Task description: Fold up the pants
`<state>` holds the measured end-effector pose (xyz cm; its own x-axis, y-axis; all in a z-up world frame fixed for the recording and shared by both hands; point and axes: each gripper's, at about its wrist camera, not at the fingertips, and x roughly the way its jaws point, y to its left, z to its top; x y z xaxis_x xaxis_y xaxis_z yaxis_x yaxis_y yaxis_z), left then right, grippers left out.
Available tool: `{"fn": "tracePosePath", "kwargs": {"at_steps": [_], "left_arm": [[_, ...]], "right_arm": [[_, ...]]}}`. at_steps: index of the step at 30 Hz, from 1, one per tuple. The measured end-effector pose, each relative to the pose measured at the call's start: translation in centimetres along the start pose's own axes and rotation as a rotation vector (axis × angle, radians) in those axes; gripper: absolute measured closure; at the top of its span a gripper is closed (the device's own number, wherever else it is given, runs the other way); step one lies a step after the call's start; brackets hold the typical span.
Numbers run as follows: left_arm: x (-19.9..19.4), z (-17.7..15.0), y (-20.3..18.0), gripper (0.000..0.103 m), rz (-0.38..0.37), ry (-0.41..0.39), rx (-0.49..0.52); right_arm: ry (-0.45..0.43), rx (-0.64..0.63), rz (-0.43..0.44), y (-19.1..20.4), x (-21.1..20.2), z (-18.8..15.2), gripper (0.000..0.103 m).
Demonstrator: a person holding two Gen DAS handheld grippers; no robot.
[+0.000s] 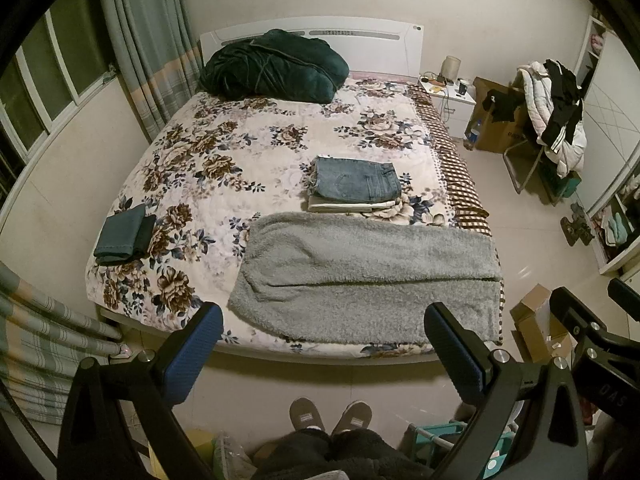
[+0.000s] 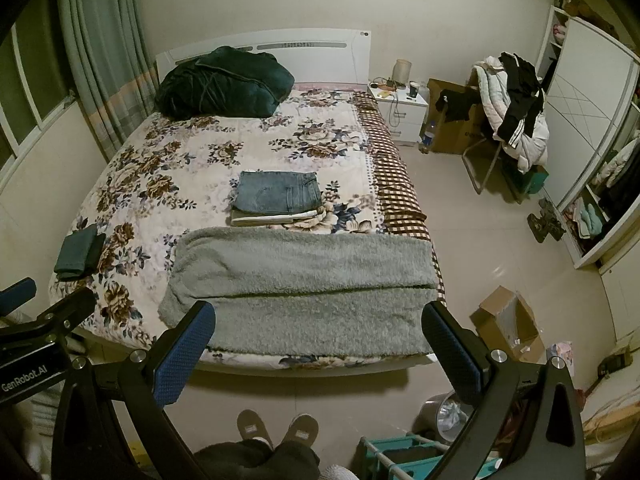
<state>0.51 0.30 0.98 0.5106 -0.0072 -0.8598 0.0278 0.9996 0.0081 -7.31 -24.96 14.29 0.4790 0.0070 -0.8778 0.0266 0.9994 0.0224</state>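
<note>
Grey pants [image 1: 368, 280] lie flat across the foot of the bed [image 1: 256, 148], legs side by side. Left gripper [image 1: 324, 348] and right gripper [image 2: 318, 344] hang above the floor short of the bed, jaws apart, holding nothing.

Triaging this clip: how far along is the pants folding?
Done: folded jeans stacked on a pale garment, and a folded dark green pair near the bed's left edge. In hand: nothing; left gripper and right gripper are both open, above the floor. Left: the grey fleece pants look folded lengthwise once; cross folds remain.
</note>
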Motion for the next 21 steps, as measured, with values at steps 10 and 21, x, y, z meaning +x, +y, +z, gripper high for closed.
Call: {"fn": "tracePosePath", "kwargs": {"at_steps": [10, 21], "left_arm": [[-0.1, 0.6, -0.3, 0.0, 0.008, 0.002, -0.004], [8.5, 5.7, -0.7, 0.0, 0.113, 0.013, -0.095]], "right_arm": [[0.014, 0.005, 0.012, -0.5, 0.2, 0.3, 0.0], [0.03, 0.088, -0.003, -4.8, 8.6, 2.6, 0.0]]}}
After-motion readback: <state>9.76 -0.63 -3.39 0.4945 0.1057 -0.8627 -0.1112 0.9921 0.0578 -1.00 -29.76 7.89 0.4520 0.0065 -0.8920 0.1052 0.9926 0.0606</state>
